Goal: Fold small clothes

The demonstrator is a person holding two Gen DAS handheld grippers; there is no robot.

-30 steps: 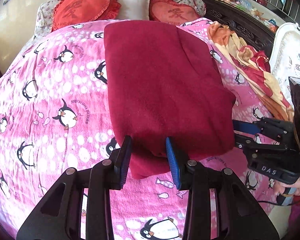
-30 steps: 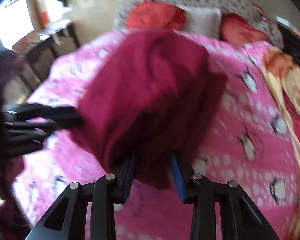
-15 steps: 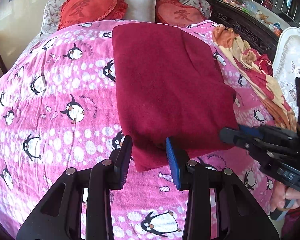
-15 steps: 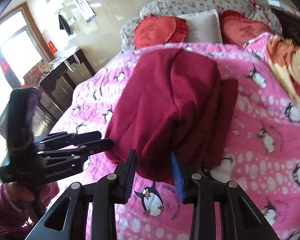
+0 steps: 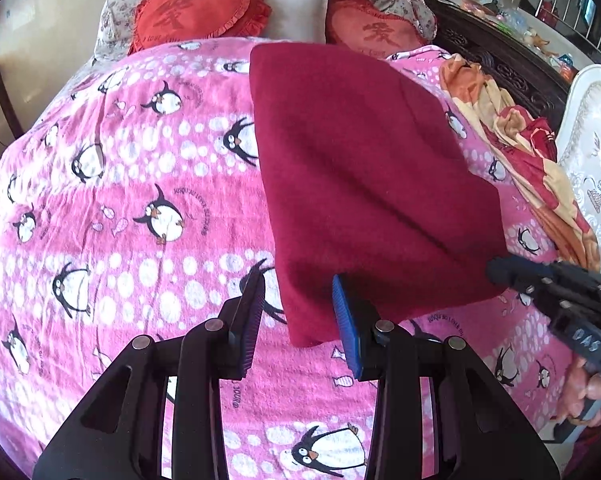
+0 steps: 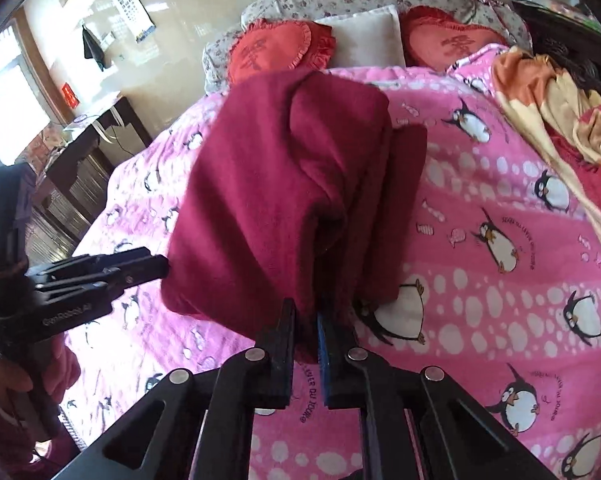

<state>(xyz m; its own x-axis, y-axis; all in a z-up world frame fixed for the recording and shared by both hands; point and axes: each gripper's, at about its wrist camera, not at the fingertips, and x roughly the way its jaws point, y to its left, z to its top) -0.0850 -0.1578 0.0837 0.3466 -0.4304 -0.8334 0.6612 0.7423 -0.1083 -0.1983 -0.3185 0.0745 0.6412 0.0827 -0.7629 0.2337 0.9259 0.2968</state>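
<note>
A dark red fleece garment (image 5: pixel 364 184) lies folded on the pink penguin blanket (image 5: pixel 120 184). My left gripper (image 5: pixel 298 308) is open at the garment's near left corner; the cloth sits between its fingers but the pads do not press it. In the right wrist view the right gripper (image 6: pixel 306 320) is shut on the near edge of the garment (image 6: pixel 284 184), which bunches up in front of it. The right gripper's tip (image 5: pixel 498 272) shows at the garment's near right corner in the left wrist view. The left gripper (image 6: pixel 156 268) shows at the left of the right wrist view.
Two red heart cushions (image 5: pixel 196 12) and a white pillow (image 5: pixel 296 12) line the head of the bed. An orange and red patterned cloth (image 5: pixel 512 136) lies along the right side, with a white chair (image 5: pixel 592 152) beyond. A dark desk (image 6: pixel 84 152) stands left of the bed.
The right gripper's jaws have closed on the garment's near edge, and the cloth there has bunched up. The left gripper has stayed open at the near left corner.
</note>
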